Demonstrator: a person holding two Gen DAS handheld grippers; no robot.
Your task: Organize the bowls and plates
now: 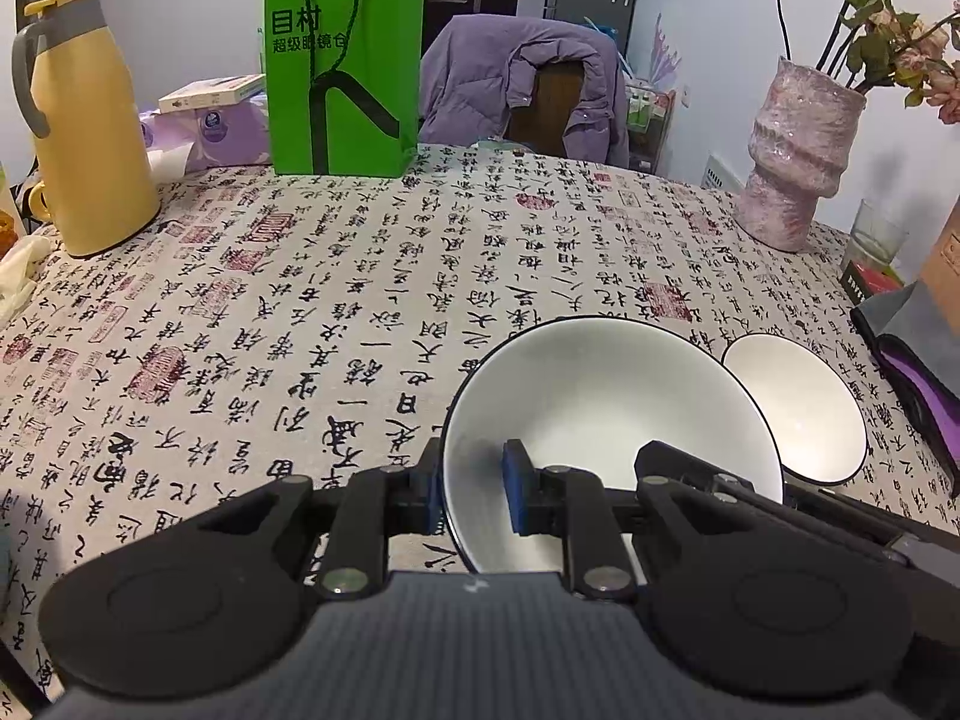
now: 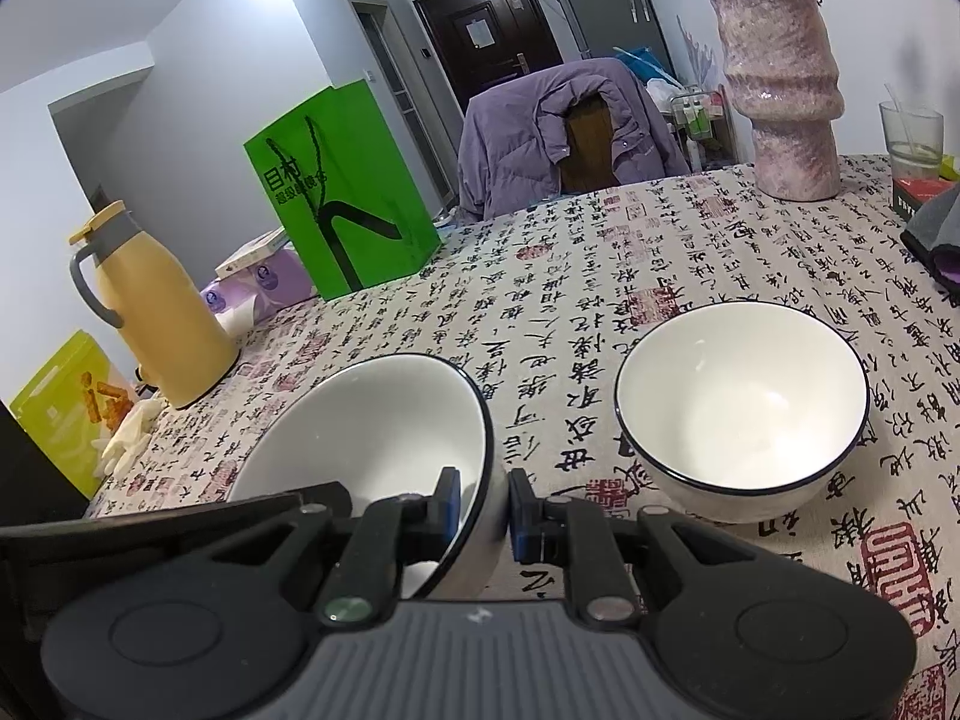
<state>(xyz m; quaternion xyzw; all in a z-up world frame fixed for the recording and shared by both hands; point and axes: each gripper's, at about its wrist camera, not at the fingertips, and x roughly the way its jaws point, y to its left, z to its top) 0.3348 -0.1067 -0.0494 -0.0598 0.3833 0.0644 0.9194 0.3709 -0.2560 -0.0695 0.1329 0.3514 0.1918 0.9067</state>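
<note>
Bowl [image 2: 384, 420] tilted, both our left gripper [image 1: 471, 495] and right gripper [image 2: 486, 510] clamped on its rim; next, probably, nest it into the second bowl [image 2: 744, 408] just right of the right gripper.

- Green paper bag [image 1: 343, 60]: large white characters "目村", with a smaller white line beneath reading roughly "超级眼镜", its end hidden behind the cord handle.
- Tablecloth [image 1: 300, 276] on the desk: black brush calligraphy and red seal stamps throughout, too distorted to read reliably.
</note>
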